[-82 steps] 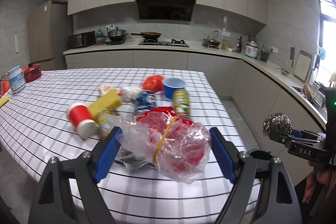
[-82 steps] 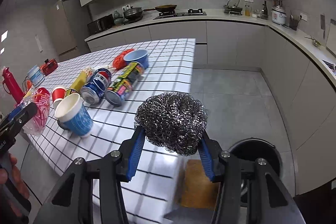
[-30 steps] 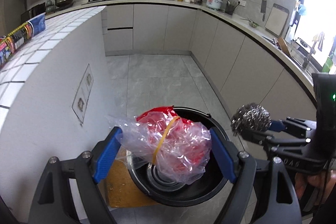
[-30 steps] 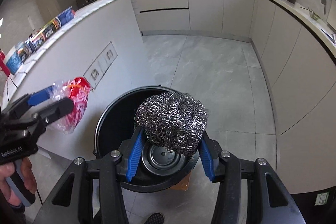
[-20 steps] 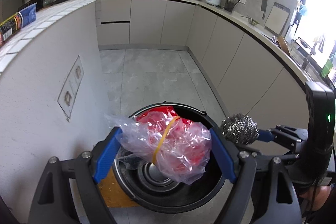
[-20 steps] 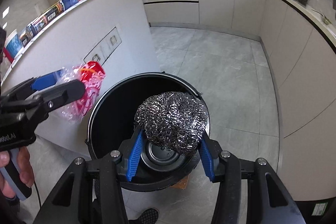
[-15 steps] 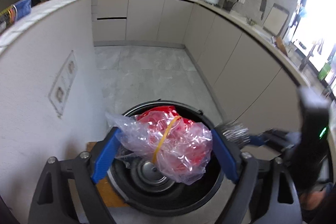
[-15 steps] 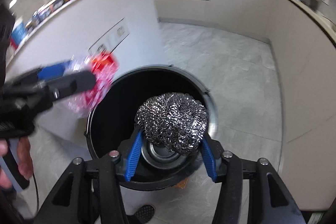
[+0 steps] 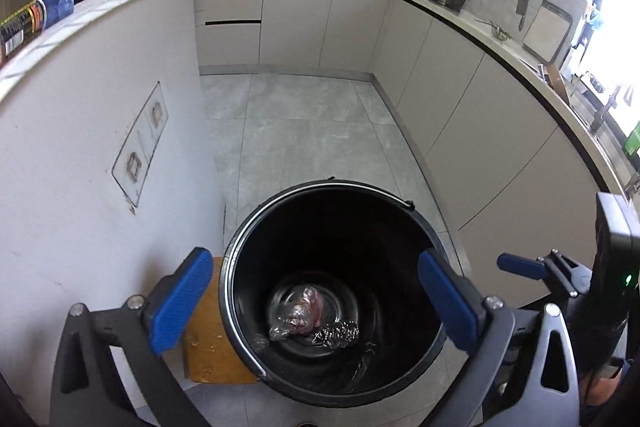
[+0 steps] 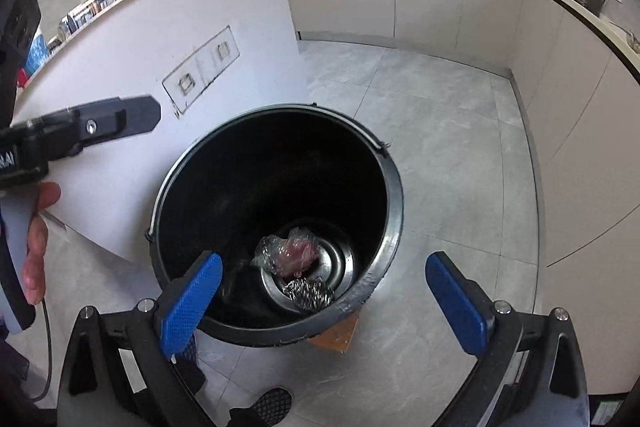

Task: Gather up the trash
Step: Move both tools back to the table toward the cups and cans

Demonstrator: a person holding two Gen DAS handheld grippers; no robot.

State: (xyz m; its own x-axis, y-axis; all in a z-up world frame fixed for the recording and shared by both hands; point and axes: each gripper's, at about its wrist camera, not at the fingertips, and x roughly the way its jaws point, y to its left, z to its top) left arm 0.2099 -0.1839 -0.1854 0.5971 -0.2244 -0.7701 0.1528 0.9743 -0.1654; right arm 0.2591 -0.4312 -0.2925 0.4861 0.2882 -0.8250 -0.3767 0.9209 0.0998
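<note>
A black bin point(image 9: 280, 211) stands on the grey floor beside the white island wall; it also shows in the right wrist view point(image 10: 384, 163). At its bottom lie a clear plastic bag with red contents point(image 9: 300, 315) point(image 10: 292, 253) and a steel wool scrubber point(image 9: 336, 333) point(image 10: 308, 293). My left gripper point(image 9: 314, 301) is open and empty above the bin. My right gripper point(image 10: 324, 301) is open and empty above the bin's near rim. The right gripper also shows at the right in the left wrist view point(image 9: 520, 263).
The white island wall point(image 9: 80, 147) with two sockets rises left of the bin. A brown board point(image 9: 204, 343) lies under the bin. Cans and cups point(image 10: 100, 3) rest on the island top. Grey cabinets point(image 9: 460, 99) line the back and right.
Both grippers opened over the bin. The plastic bag and the steel wool dropped from them to the bin's bottom.
</note>
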